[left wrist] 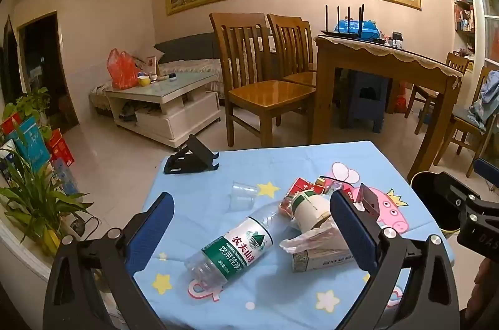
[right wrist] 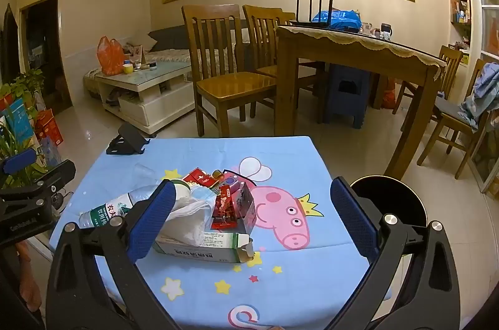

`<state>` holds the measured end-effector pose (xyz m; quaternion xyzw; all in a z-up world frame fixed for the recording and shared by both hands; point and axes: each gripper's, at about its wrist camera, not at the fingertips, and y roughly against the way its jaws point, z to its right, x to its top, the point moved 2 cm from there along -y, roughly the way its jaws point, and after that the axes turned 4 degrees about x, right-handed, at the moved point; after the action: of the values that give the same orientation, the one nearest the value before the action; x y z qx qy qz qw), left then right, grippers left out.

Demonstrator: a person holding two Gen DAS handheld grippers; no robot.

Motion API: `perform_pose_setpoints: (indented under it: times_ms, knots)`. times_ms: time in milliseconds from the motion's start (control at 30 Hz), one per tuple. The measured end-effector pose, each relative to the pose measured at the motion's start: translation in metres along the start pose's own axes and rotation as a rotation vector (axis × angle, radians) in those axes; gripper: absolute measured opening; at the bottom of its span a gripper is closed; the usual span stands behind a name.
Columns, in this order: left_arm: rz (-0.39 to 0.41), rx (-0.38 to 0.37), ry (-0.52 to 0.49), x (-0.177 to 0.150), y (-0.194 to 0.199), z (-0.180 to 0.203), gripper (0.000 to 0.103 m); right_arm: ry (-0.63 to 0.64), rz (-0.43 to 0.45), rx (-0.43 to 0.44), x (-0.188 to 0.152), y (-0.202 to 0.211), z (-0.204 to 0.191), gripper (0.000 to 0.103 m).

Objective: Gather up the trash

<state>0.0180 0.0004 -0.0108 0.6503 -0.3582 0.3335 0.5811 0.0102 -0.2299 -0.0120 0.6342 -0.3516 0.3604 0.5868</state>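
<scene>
Hovering over the near edge of the blue cartoon tablecloth (left wrist: 280, 167), both grippers stand with jaws wide apart and nothing between the pads, tilted down toward the litter as if choosing a first pick. The left gripper (left wrist: 249, 230) frames the empty water bottle (left wrist: 230, 249), which lies on its side with its mouth away from the camera, so it is probably the easiest piece to pinch across the body. The right gripper (right wrist: 249, 217) looks over the open green-and-white carton (right wrist: 202, 245), with crumpled white plastic (right wrist: 187, 220) draped on top and a red box (right wrist: 232, 210) standing just behind. A clear cup (left wrist: 243, 194) sits farther back. Just off the table's right edge stands the black bin (right wrist: 396, 199), likely placed there for short drops.
</scene>
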Motion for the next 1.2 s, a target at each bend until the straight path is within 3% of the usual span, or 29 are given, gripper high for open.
perform_pose_setpoints:
  times_ms: [533,1200]
  knots:
    - [-0.012,-0.052,0.043,0.000,-0.006,-0.010,0.097,0.002,-0.007,0.004,0.002,0.000,-0.001,0.098]
    - [-0.029,-0.025,0.031,-0.003,-0.009,-0.011,0.097,-0.001,-0.018,0.012,-0.005,-0.008,-0.005,0.098]
